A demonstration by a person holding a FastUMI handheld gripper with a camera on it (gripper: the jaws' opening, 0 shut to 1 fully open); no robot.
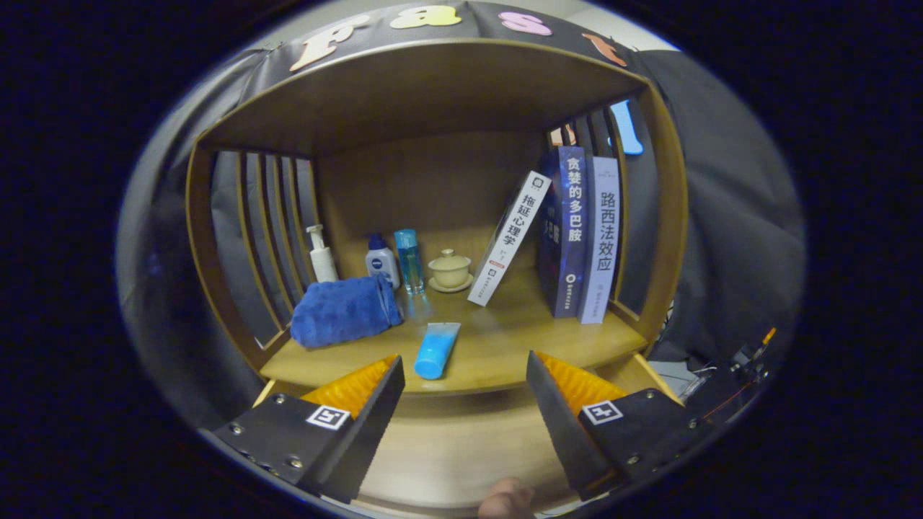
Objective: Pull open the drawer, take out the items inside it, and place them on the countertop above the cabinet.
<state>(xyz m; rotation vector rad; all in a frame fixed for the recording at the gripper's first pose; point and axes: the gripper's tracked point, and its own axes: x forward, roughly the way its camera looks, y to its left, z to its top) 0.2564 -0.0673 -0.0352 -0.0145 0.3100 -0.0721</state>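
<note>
Wooden cabinet (216, 288), open-fronted with slatted sides and a solid back; its desk (505, 339) carries every item listed below; below the front lip, a plain wooden panel, whether drawer front or other board cannot be told.

Books: two upright volumes (584, 231) standing side by side against the right-hand slats; one slimmer white book (508, 238) leaning tilted against them, its foot resting on the desk.

Blue towel (345, 310), rolled, lying toward the left slats, in front of the bottles.

Tongs (461, 382), released; fingers spread wide, nothing between them, hovering just in front of the desk's front edge.

Blue tube (437, 349), lying flat near the desk's front edge, cap end toward the tongs, between the two fingers and just beyond them, touching neither.

Bottles at the back, left to right: white pump bottle (321, 254) beside the left slats; small white bottle with a blue cap (381, 261); clear blue bottle (409, 259), upright, just beside it.

Lidded cream cup (450, 269) on a saucer, between the clear blue bottle and the leaning book.

Fingertip of a person (507, 499), at the base of the tongs.
</note>
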